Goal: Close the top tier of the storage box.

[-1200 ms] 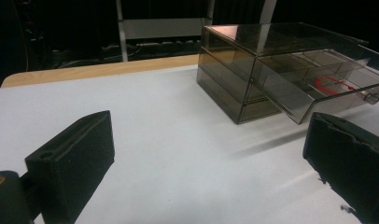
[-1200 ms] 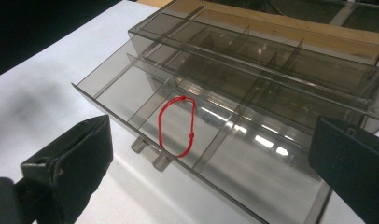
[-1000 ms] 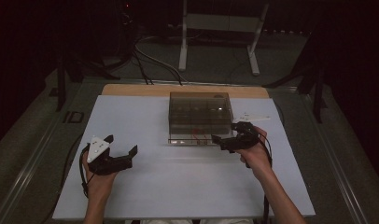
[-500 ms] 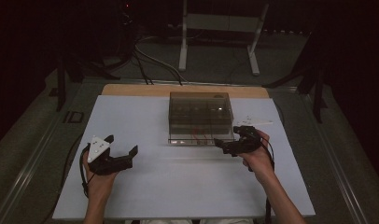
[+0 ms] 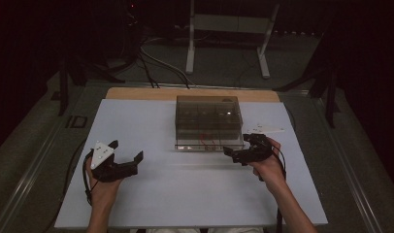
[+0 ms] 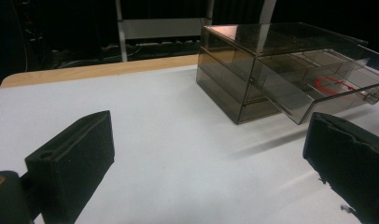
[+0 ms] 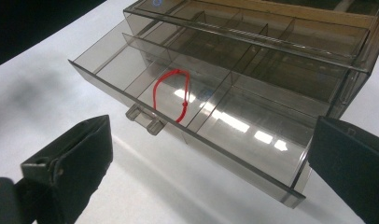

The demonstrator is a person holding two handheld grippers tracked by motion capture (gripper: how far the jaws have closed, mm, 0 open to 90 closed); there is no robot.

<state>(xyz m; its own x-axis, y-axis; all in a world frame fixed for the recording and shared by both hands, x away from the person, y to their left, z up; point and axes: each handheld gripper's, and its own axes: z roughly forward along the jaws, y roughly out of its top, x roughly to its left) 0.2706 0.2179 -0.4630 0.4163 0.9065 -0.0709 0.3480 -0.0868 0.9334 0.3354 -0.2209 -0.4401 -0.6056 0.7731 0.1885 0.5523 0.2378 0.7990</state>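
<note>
The right gripper (image 5: 235,154), a black two-jaw tool held in the person's right hand (image 5: 269,165), is seen with its jaws spread wide and nothing between them. It is held just in front of the pulled-out bottom drawer (image 7: 187,109) of a smoky transparent plastic drawer box (image 5: 208,119), near the drawer's right front corner and apart from it. In the right gripper view, the drawer is seen divided into compartments, and a thin red loop of string or elastic (image 7: 171,93) is seen lying flat in a middle compartment, just behind the small clear handle (image 7: 145,120) on the drawer's front wall. The other compartments visible there are bare.

The left gripper (image 5: 126,156), a black tool with a grey three-cornered plate on top, is held in the left hand (image 5: 103,187) well apart from the box, at the left side of the table. Its jaws are likewise spread wide and empty, as is shown in the left gripper view, where the open drawer (image 6: 318,91) is seen farther off.

The box is set near the far middle of a white tabletop (image 5: 185,194), behind which a strip of light wood (image 5: 137,93) is seen.
</note>
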